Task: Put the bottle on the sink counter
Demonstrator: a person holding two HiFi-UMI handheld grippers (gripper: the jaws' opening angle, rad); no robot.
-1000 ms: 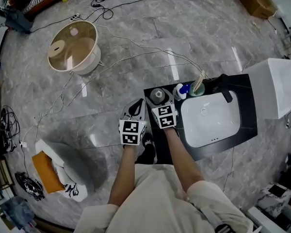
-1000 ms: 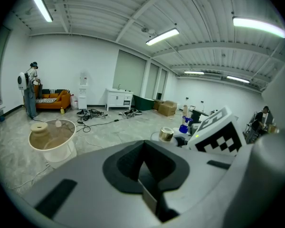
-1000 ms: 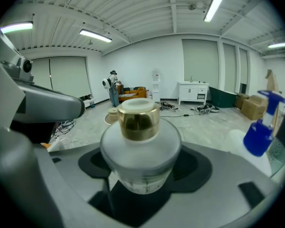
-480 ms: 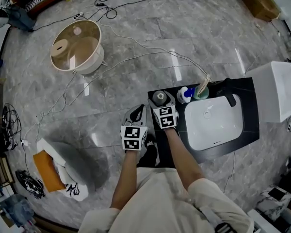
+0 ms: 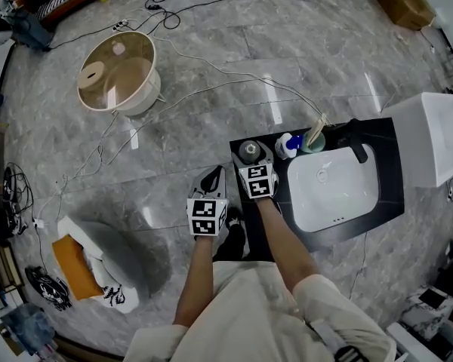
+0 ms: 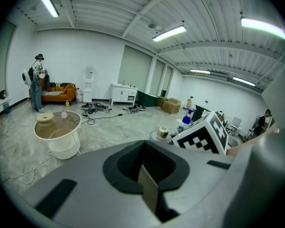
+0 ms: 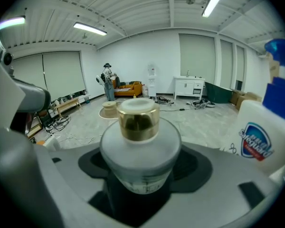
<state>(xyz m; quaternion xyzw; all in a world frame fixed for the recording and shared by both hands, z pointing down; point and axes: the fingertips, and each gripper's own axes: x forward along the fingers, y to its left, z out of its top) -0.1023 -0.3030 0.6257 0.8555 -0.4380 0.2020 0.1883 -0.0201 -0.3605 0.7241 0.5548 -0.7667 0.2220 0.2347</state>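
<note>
Frosted grey glass bottle (image 7: 138, 144) with gold collar sits clamped in my right gripper (image 7: 137, 189); my left gripper (image 6: 146, 186) has jaws pressed together.

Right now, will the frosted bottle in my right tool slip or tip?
The frosted bottle looks like glass: probably heavy, breakable. Its squat, wide body should resist tipping. Its smooth rounded shoulder could slip in the right tool.

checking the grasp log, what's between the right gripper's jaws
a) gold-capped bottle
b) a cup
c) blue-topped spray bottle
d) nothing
A: the right gripper view shows the gold-capped bottle standing between the jaws of the right gripper, which are closed on its body. The spray bottle stands off to the side, outside the jaws.
</note>
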